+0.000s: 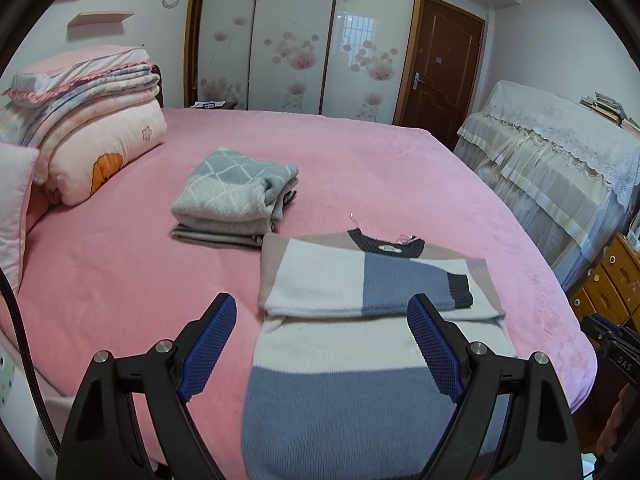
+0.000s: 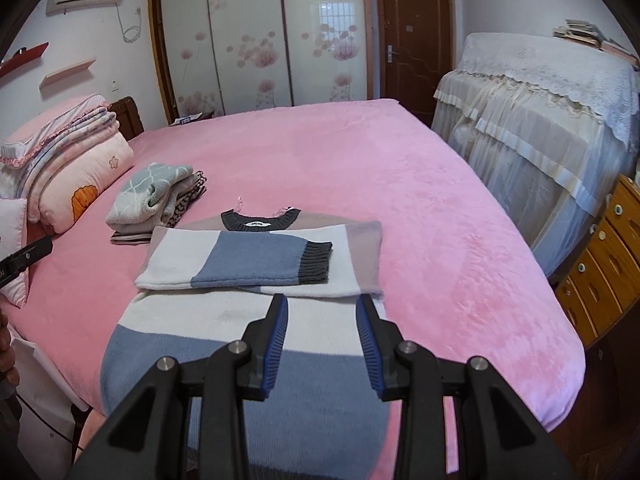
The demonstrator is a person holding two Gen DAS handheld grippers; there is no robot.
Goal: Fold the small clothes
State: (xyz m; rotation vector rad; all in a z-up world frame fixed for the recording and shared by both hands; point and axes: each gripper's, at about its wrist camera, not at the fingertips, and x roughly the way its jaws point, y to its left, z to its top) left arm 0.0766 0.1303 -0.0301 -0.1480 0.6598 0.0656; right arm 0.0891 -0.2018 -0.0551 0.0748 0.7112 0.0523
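A small knit sweater [image 1: 360, 360] [image 2: 248, 360] in blue, white and taupe blocks lies flat on the pink bed [image 1: 120, 280], hem toward me. Both sleeves are folded across its chest, and the dark cuff [image 2: 316, 262] lies on top. My left gripper [image 1: 323, 306] hovers over the sweater's left half, jaws wide open and holding nothing. My right gripper [image 2: 322, 302] hovers over the lower right part of the sweater, its jaws partly open with only the knit showing below the gap. A pile of folded clothes topped by a grey diamond-pattern knit [image 1: 236, 192] [image 2: 152, 196] sits beyond the sweater to the left.
Stacked quilts and pillows [image 1: 80, 128] fill the head of the bed at the left. A lace-covered piece of furniture [image 1: 552, 168] and wooden drawers [image 1: 612, 280] stand along the right side. Floral wardrobe doors [image 1: 300, 40] and a brown door [image 1: 444, 64] are behind.
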